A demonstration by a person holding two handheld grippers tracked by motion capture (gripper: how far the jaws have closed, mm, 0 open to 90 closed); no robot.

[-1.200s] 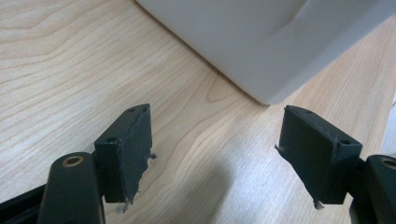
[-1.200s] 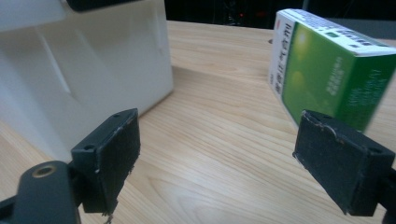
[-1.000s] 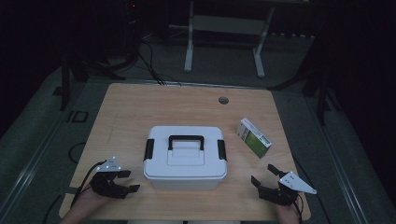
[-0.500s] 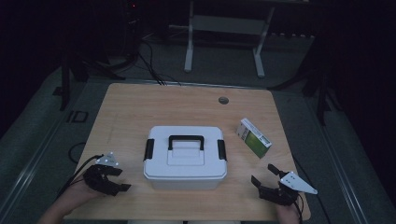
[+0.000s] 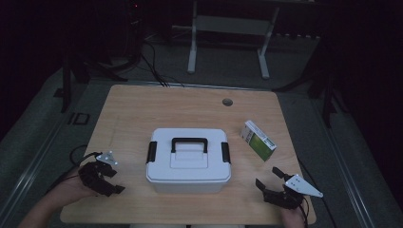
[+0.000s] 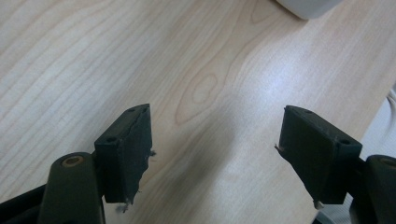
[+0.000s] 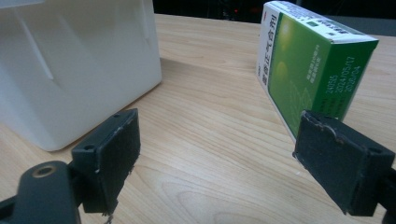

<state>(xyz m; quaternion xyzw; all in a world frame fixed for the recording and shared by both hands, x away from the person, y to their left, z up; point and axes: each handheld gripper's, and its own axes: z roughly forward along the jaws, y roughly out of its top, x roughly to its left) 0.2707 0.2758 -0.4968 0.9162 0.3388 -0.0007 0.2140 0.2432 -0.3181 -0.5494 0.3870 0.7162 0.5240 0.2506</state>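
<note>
Both the left gripper [image 5: 110, 178] and right gripper [image 5: 272, 179] gape wide, empty. The closed white plastic box with black handle [image 5: 189, 160] sits mid-table; the green-and-white carton [image 5: 258, 140] lies at its three o'clock. Probably next: unlatching the lid.

The green and white box [image 7: 313, 70] carries printed digits on its green side: 24095, 2024/05/17 and 2026/04. Chinese characters run down its white face, too blurred to read.
</note>
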